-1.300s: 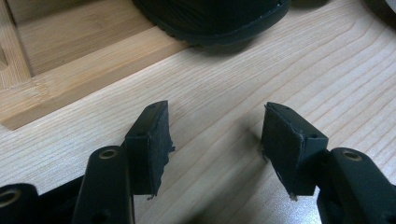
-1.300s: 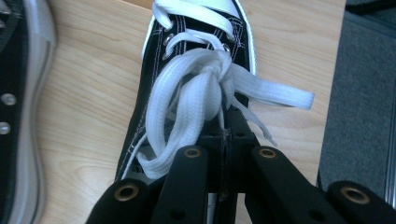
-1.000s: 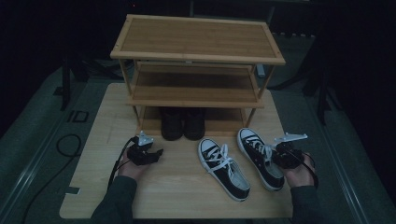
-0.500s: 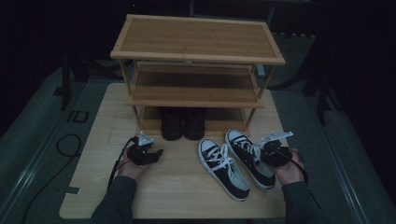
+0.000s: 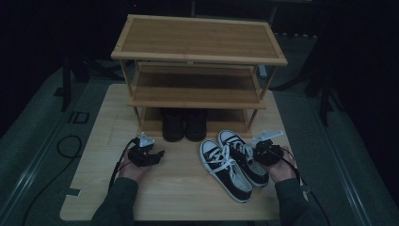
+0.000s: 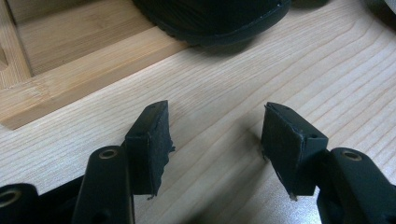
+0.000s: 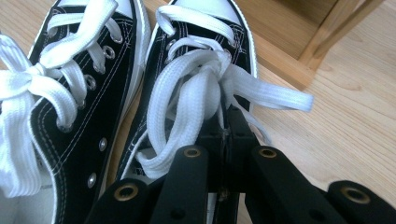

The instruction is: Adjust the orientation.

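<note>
Because the three-tier wooden shoe rack (image 5: 197,70) is stood at the far edge of the table (image 5: 179,188), its open front is turned toward the near edge, where the person's hands come in, and the shelves can be reached straight across the bare wood. The two upper shelves are left free, while a pair of dark boots (image 5: 184,125) is kept on the bottom shelf, toes forward. In front of the rack, toward the table's right edge, a pair of black canvas sneakers with white laces is laid side by side, toes toward the rack: the left sneaker (image 5: 223,169) lies alone, and the right sneaker (image 5: 242,155) is held. The right gripper (image 5: 263,153) is clamped fully shut on that shoe's upper edge by the lace knot (image 7: 196,98), a thin rim apparently having been chosen because it can be pinched firmly for lifting or dragging. The left gripper (image 5: 153,155) is rested near the table's middle, just before the boots, its jaws parted with nothing between them, seemingly kept ready in reserve.
</note>
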### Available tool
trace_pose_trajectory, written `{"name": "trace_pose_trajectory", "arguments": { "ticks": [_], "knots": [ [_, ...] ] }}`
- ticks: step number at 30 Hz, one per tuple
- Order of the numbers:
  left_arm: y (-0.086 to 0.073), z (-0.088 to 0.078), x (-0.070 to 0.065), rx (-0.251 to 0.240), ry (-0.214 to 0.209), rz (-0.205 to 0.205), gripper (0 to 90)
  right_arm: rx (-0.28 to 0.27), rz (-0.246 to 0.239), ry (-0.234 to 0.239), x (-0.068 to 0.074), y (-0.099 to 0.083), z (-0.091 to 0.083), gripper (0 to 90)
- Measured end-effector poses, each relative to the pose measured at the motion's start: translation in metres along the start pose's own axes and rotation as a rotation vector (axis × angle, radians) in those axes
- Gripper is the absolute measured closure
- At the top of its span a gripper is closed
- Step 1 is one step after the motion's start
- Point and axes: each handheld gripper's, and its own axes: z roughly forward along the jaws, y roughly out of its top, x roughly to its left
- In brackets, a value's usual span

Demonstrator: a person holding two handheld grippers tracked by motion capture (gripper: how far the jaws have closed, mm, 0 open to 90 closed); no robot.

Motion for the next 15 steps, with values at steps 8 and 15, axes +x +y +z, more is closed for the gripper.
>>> {"name": "trace_pose_trajectory", "arguments": {
  "ticks": [8, 15],
  "knots": [
    [0.000, 0.000, 0.000, 0.000, 0.001, 0.001, 42.5, -0.032, 0.010, 0.016, -0.004, -0.005, 0.003, 88.3],
    [0.000, 0.000, 0.000, -0.001, 0.001, 0.000, 42.5, -0.022, 0.039, 0.059, -0.007, -0.016, 0.008, 88.1]
  ]
}}
